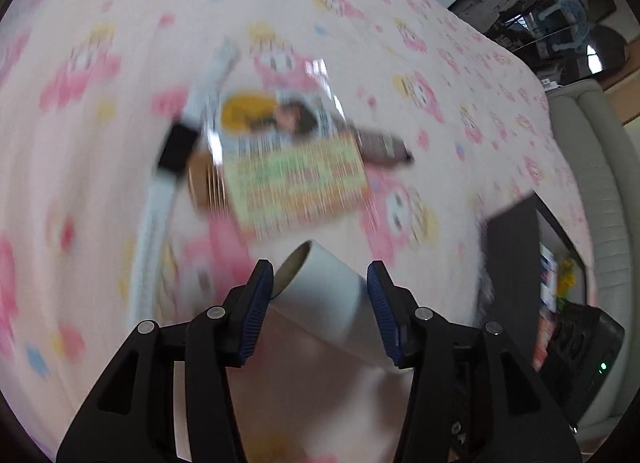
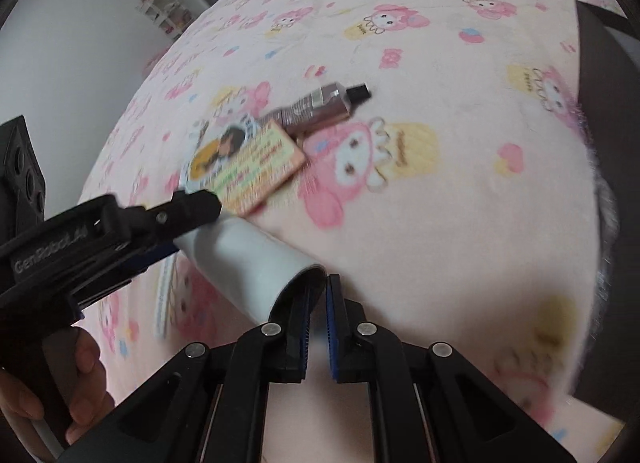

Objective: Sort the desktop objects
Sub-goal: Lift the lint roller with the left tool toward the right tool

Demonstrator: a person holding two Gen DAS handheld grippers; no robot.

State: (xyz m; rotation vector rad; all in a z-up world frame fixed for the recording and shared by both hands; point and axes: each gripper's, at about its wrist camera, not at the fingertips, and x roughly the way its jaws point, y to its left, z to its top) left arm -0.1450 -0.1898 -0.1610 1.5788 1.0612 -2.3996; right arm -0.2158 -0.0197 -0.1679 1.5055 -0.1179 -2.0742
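Right wrist view: a pink cartoon-print cloth (image 2: pixel 460 223) covers the whole desktop and fills most of both pictures. A dark box (image 2: pixel 600 75) stands at its right edge.

Next in size is a white roll (image 2: pixel 244 259) with a cardboard core, lying tilted above the cloth between the two grippers. The right gripper (image 2: pixel 318 303) has its blue pads pressed almost together on the near rim of the roll, one finger inside the tube and one outside, pinching the wall. The left gripper (image 2: pixel 192 203) comes in from the left at the roll's far end; a hand (image 2: pixel 80 383) holds its grip below.

In the left wrist view the roll (image 1: pixel 324 295) lies between the left gripper's (image 1: pixel 320 287) spread fingers; the left pad looks to touch the core end, while the right pad stands just beside the roll's side. No earlier picture shows any motion.

Beyond the roll lies a colourful printed card (image 2: pixel 248 159), blurred. A brown tube (image 2: pixel 320 107) with a black cap lies touching the card's far corner. A white strap with a black block (image 1: pixel 176 151) lies left of the card, seen clearly only from the left wrist.
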